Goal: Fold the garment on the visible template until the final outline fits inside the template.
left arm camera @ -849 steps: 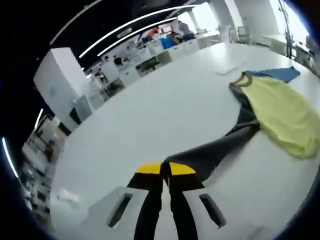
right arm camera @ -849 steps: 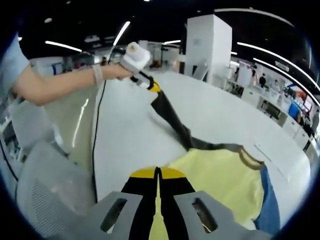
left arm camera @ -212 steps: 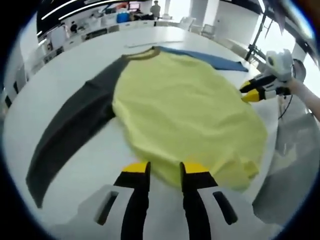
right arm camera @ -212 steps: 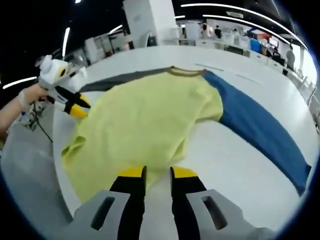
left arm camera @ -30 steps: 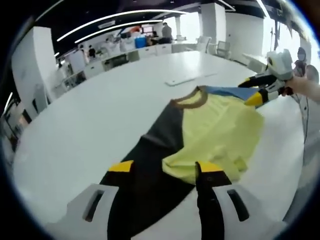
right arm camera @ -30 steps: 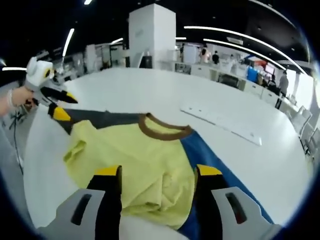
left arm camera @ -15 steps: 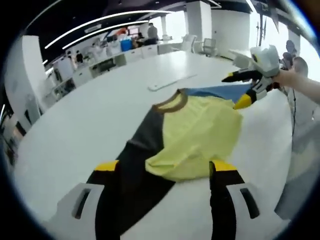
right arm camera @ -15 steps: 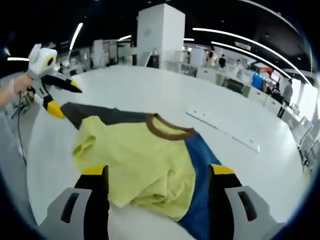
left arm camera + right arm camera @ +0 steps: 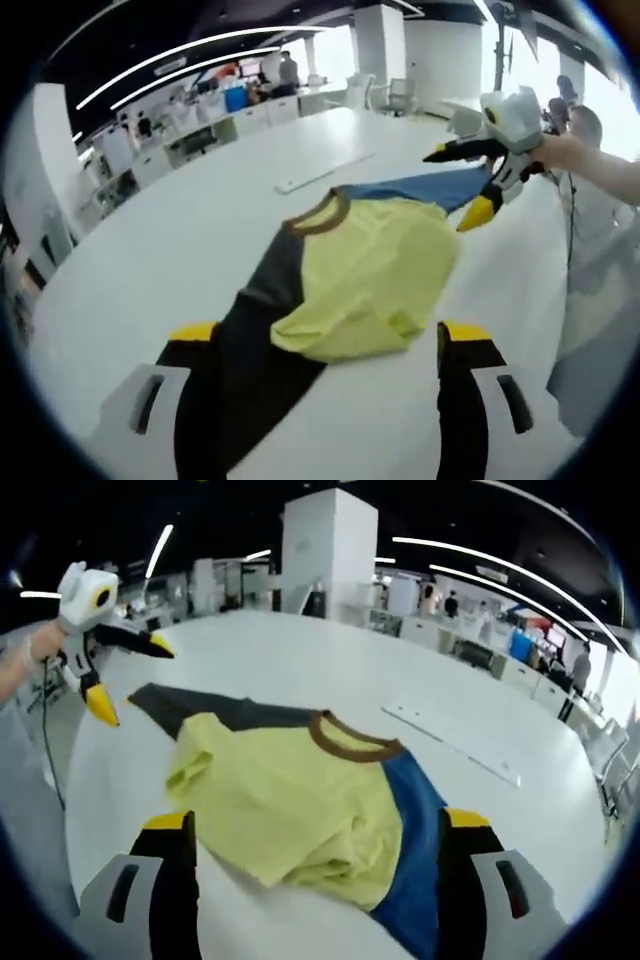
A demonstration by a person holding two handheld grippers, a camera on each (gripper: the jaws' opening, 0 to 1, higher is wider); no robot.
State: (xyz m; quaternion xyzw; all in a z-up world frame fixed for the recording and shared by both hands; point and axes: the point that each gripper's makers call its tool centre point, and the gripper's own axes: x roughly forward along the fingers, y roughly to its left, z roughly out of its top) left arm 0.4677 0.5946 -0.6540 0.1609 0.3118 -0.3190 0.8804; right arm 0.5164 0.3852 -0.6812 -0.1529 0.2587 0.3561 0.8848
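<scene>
On the white table [image 9: 150, 230], near the edge where the person stands, the garment [image 9: 350, 270] lies partly folded: its yellow body is doubled over itself into a rumpled heap, while the dark grey sleeve [image 9: 250, 340] and the blue sleeve [image 9: 420, 187] lie stretched out flat to either side. I judge the job to be somewhere in the middle; the first fold of the body looks done, but both sleeves have to come in and the bunched yellow cloth wants smoothing before the outline could fit any template (no marked template can be made out under the cloth, only a pale flat strip [image 9: 450, 742] farther across the table).

In the left gripper view, the left gripper [image 9: 325, 345] hovers above the near end of the grey sleeve with its jaws spread wide, the sleeve and the yellow hem lying between and below them, touched by neither as far as I can tell. The right gripper [image 9: 478, 180] shows at the far right, held in a hand above the blue sleeve, jaws parted and empty.

In the right gripper view, the left gripper [image 9: 125, 675] hangs over the grey sleeve's end at the table's left edge. The right gripper [image 9: 320, 830] is wide open too, the yellow fold and blue sleeve lying between its jaws, with nothing pinched.
</scene>
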